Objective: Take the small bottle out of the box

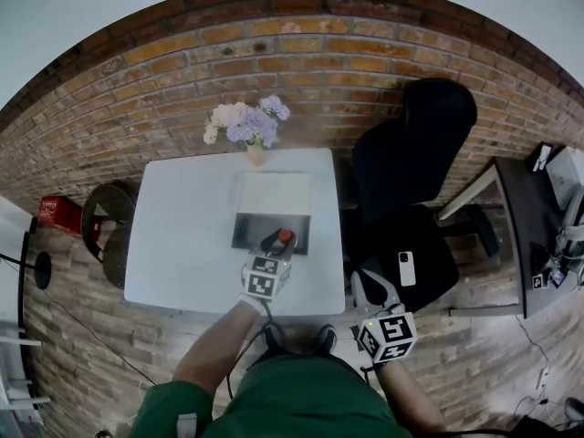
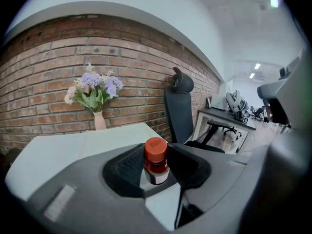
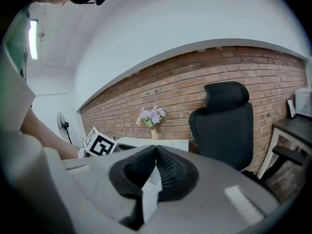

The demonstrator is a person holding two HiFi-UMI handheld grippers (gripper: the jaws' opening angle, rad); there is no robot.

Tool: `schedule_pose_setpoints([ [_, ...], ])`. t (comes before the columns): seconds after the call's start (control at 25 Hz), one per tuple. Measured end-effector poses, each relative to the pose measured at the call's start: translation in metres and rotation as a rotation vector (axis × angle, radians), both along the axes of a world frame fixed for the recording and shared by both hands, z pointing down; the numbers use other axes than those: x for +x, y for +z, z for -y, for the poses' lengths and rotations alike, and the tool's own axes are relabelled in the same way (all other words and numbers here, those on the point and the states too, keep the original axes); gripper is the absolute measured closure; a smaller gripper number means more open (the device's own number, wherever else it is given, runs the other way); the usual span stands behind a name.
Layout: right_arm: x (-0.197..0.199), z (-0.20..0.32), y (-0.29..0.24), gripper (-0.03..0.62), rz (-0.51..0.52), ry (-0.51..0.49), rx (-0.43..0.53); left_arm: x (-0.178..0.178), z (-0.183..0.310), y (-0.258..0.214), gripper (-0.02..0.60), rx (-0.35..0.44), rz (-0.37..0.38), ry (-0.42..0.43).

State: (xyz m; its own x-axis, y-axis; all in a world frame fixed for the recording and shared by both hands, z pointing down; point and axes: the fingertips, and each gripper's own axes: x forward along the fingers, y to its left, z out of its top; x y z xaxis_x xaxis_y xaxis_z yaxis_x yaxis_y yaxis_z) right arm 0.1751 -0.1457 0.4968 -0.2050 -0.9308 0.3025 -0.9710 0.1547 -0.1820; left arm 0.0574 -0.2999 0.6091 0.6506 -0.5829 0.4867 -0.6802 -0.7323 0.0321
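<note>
The small bottle (image 2: 156, 164), red-capped, is sitting clamped between the left tongs (image 1: 277, 244), over the near right part of the box (image 1: 248, 234) on the white surface (image 1: 182, 235). It is apparently being lifted, and carrying it clear of the box is what is remaining. The right tongs (image 3: 156, 152) are hanging pressed together, empty, well apart from the box.

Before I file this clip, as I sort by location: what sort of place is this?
Probably an office: a black swivel chair, a dark desk beside it, and further workstations under ceiling lights.
</note>
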Motion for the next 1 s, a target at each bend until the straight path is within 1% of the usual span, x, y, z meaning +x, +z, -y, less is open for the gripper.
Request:
schedule_pose_setpoints([
  [0.28, -0.01, 0.007, -0.002, 0.591, 0.016, -0.092, -0.002, -0.012, -0.015, -0.037, 0.433, 0.017, -0.099, -0.048],
  [0.6, -0.025, 0.015, -0.002, 0.591, 0.042, -0.195, 0.001, -0.039, -0.031, -0.075, 0.433, 0.035, -0.21, -0.147],
  [0.76, -0.039, 0.021, 0.0, 0.591, 0.053, -0.235, 0.001, -0.061, -0.036, -0.093, 0.433, 0.021, -0.309, -0.19],
  [0.84, -0.047, 0.024, -0.002, 0.591, 0.053, -0.25, 0.002, -0.071, -0.039, -0.103, 0.433, 0.013, -0.356, -0.189],
  [1.0, -0.062, 0.03, -0.004, 0.591, 0.052, -0.269, 0.003, -0.089, -0.045, -0.12, 0.433, 0.027, -0.408, -0.169],
])
